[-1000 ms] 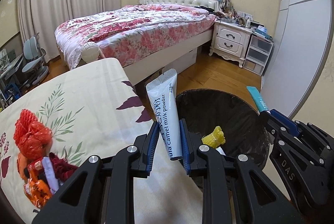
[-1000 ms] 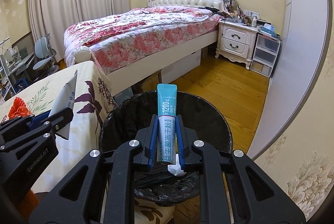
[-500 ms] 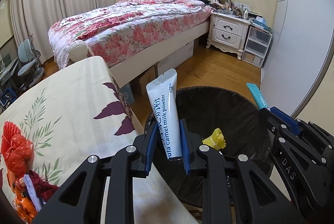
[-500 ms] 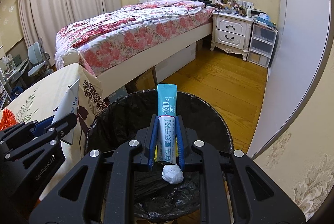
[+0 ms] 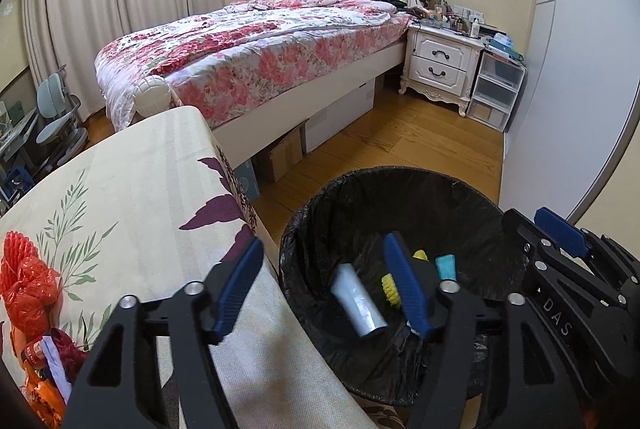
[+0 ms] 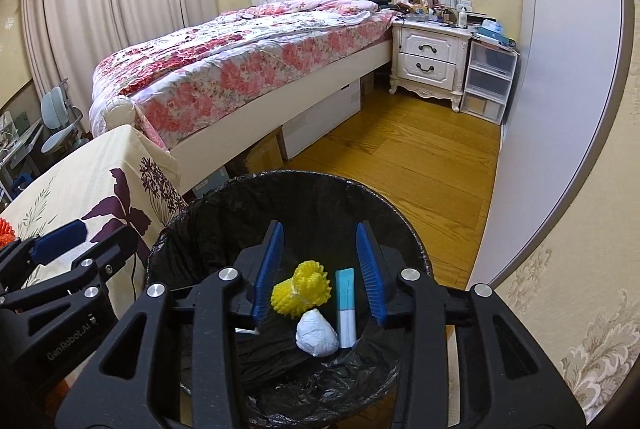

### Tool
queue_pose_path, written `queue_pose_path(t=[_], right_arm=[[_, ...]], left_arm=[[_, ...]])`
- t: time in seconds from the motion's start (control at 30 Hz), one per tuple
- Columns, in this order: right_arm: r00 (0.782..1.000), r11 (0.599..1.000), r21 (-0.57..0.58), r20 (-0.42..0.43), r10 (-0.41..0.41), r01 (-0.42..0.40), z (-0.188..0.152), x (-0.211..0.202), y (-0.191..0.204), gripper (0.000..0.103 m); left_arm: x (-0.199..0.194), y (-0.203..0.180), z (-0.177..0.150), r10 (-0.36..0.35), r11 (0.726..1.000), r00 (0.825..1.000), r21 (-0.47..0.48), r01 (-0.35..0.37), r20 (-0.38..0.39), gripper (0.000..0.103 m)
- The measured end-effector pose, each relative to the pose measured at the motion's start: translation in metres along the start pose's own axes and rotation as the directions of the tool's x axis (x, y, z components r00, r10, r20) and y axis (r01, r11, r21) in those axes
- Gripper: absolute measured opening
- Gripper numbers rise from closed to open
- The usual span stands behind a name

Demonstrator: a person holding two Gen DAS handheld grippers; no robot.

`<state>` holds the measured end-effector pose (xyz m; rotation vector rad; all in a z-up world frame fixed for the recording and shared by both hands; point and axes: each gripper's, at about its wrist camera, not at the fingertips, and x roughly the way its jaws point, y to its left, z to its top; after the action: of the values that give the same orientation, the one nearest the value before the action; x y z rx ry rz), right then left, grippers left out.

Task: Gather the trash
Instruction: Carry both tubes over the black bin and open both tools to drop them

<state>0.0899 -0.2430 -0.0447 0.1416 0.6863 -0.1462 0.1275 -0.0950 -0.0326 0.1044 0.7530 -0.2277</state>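
A bin with a black liner (image 5: 400, 185) (image 6: 288, 179) stands on the floor beside the cloth-covered table (image 5: 132, 189). My left gripper (image 5: 324, 289) hangs over the bin's left rim, jaws opening, pads touching nothing. The white milk powder sachet (image 5: 358, 303) lies loose below it inside the bin. My right gripper (image 6: 319, 269) is over the bin, jaws also opening. The teal sachet (image 6: 346, 305) (image 5: 445, 266) is free of its pads, down in the bin. A yellow foam net (image 6: 300, 289) and a white crumpled tissue (image 6: 316, 335) lie beside it. An orange-red net (image 5: 28, 285) and wrappers (image 5: 44, 369) sit on the table.
A bed with a floral quilt (image 5: 260, 57) stands behind the table, with boxes (image 5: 280, 157) under it. A white nightstand (image 5: 440, 65) and plastic drawers (image 5: 496, 93) stand at the back right. A grey wardrobe wall (image 5: 560, 109) runs close to the bin's right. Wood floor (image 6: 400, 157) lies beyond.
Both grippers have opened. The white sachet left the left gripper and the teal sachet left the right one; both have dropped into the bin.
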Motion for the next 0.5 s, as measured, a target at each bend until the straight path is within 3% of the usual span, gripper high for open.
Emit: queue_pose_path(t=[0.17,0.4,0.5], right_arm=[[1.000,1.000,0.004,0.008,-0.014,0.014,-0.002,-0.004,-0.002,0.054],[1.000,1.000,-0.001,0.009,-0.014,0.014,-0.003,-0.012,-0.002,0.068],[1.000,1.000,-0.013,0.013,-0.008,0.008,-0.005,-0.019,0.002,0.069]], left_arm=[[-0.006,0.003,0.002,0.023,1.000,1.000,-0.009,-0.022,0.022,0.079],[-0.017,0.017,0.000,0.042,0.998,0.999,-0.045,-0.041,0.013,0.081],[-0.027,0.026,-0.006,0.054,0.997,0.998,-0.060,-0.053,0.013,0.081]])
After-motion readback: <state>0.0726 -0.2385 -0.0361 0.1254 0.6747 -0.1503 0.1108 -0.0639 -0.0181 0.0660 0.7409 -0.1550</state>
